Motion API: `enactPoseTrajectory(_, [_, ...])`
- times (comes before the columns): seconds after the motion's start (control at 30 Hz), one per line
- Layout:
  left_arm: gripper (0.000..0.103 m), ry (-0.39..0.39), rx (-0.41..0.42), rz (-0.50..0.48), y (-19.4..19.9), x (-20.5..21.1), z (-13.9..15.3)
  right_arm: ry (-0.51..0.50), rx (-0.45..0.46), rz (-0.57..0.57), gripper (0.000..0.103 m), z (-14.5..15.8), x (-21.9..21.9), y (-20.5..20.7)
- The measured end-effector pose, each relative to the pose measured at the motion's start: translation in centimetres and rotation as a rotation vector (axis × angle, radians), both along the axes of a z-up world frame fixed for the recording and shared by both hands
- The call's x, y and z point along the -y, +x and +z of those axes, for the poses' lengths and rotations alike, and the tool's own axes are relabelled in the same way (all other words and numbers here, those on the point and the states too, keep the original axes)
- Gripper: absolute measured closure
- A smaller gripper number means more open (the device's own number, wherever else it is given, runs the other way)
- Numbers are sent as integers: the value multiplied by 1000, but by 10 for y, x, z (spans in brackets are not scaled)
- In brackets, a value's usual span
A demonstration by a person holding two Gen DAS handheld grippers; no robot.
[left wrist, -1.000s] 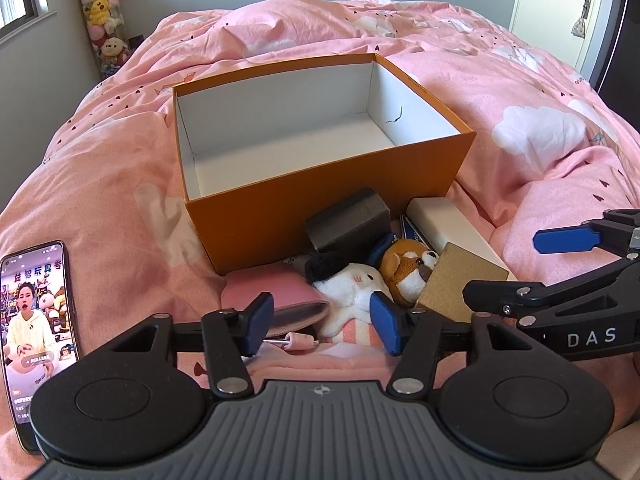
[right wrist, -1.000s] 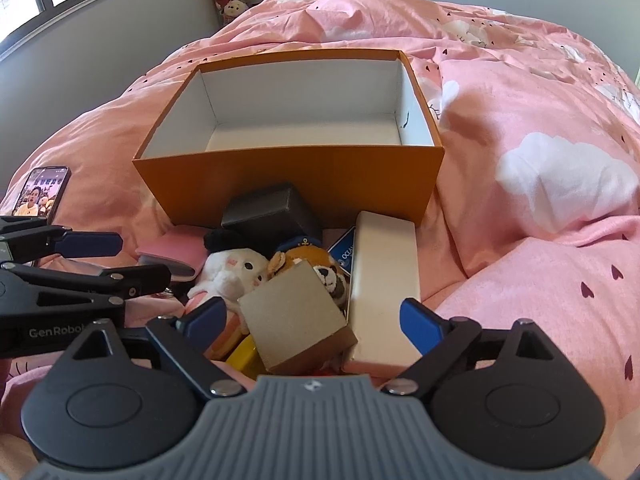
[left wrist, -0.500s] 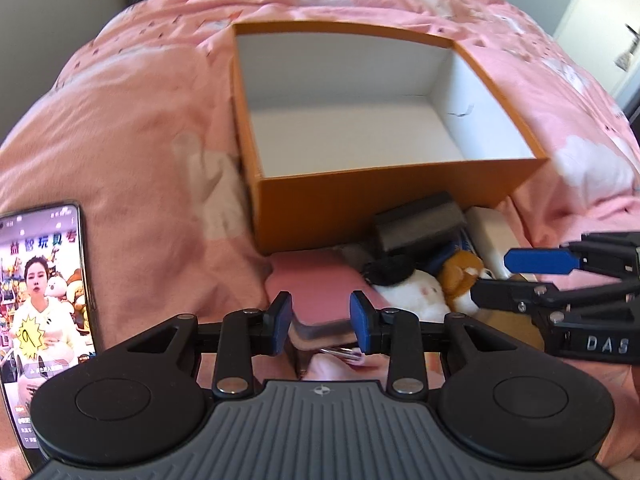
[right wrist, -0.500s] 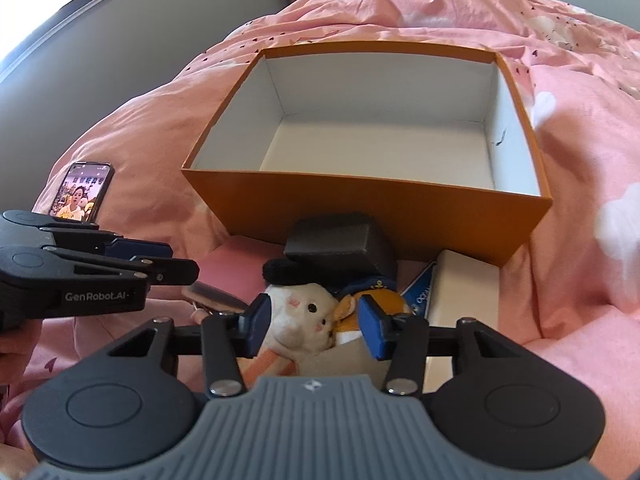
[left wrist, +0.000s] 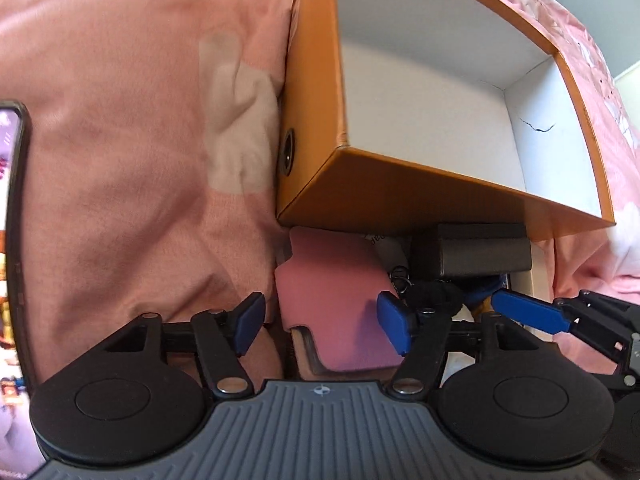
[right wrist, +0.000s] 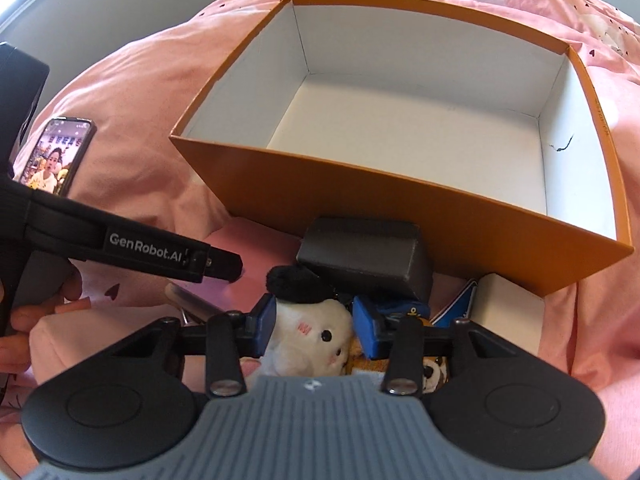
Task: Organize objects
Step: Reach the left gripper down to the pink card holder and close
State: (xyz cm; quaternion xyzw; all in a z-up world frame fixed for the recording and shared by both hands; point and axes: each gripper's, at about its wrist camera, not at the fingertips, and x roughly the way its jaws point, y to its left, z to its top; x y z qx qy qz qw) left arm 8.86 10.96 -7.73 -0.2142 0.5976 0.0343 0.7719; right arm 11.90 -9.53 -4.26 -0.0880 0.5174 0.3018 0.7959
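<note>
An empty orange box (left wrist: pixel 400 192) with a white inside (right wrist: pixel 420 120) sits on the pink bed. In front of it lies a pile: a pink case (left wrist: pixel 332 296), a dark grey box (right wrist: pixel 364 256), a white plush (right wrist: pixel 308 336), a brown bear plush (right wrist: pixel 432 372) and a white box (right wrist: pixel 508 312). My left gripper (left wrist: pixel 320 328) is open, with its fingers on either side of the pink case. My right gripper (right wrist: pixel 312 320) has its blue pads pressed on the white plush's head. The right gripper's finger (left wrist: pixel 528 312) shows in the left wrist view.
A phone with a lit screen (right wrist: pixel 52 156) lies on the bed to the left, also at the left wrist view's edge (left wrist: pixel 12 240). Pink bedding (left wrist: pixel 120 120) surrounds the box. The left gripper's body (right wrist: pixel 120 240) crosses the right wrist view.
Both grippers moved forward and down into the pile. The left opened wider around the pink case. The right narrowed from wide open onto the white plush.
</note>
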Motion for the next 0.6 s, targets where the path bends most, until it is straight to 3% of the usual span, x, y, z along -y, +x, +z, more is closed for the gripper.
enactPoseTrajectory(0.2, [22,-93,-26,11,5,-6,-16,-18,-15,4,57,-5,-5,7])
enactPoseTrajectory(0.37, [35,-93,-8,3,8,-4,-14,-29,-28,-9,57,-9,-3,11])
enactPoseTrajectory(0.53, [62,-52,50,0,5,-4,5,-27,-22,-19,57,-9,-1,10])
enactPoseTrajectory(0.6, [68,-28,77,-21,1,0,15,-26,-20,-21,57,-8,-1,9])
